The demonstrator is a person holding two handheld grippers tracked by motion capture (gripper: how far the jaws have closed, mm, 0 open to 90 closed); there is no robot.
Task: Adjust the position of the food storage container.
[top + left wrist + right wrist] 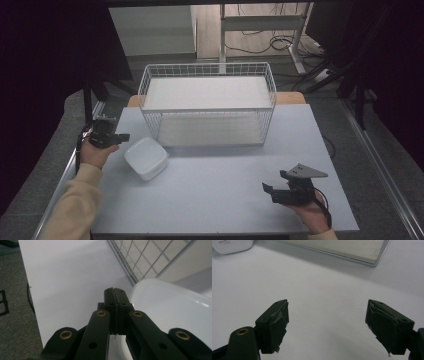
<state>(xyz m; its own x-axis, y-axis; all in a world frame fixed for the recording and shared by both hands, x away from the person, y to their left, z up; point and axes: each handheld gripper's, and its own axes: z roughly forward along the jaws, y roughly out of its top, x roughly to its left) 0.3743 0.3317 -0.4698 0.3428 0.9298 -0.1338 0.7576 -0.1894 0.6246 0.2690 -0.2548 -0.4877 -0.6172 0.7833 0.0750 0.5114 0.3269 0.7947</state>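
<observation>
Just in front of the white wire basket [207, 102], toward its left corner: white rounded-square plastic container [146, 158]. Likely light, stiff, glossy and slippery; best pinched at the rim. Lettering too small to read. Left gripper [115, 293] pressed together beside it, empty; right gripper [327, 326] spread wide, well apart.

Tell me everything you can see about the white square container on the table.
The white container is a low, square box with rounded corners, glossy like plastic, its top smooth and closed. It sits flat on the pale table, turned at an angle, just in front of the white wire basket's left corner and apart from it. The left gripper, jaws shut together with nothing between them, sits right beside its edge; actual contact cannot be told.
</observation>
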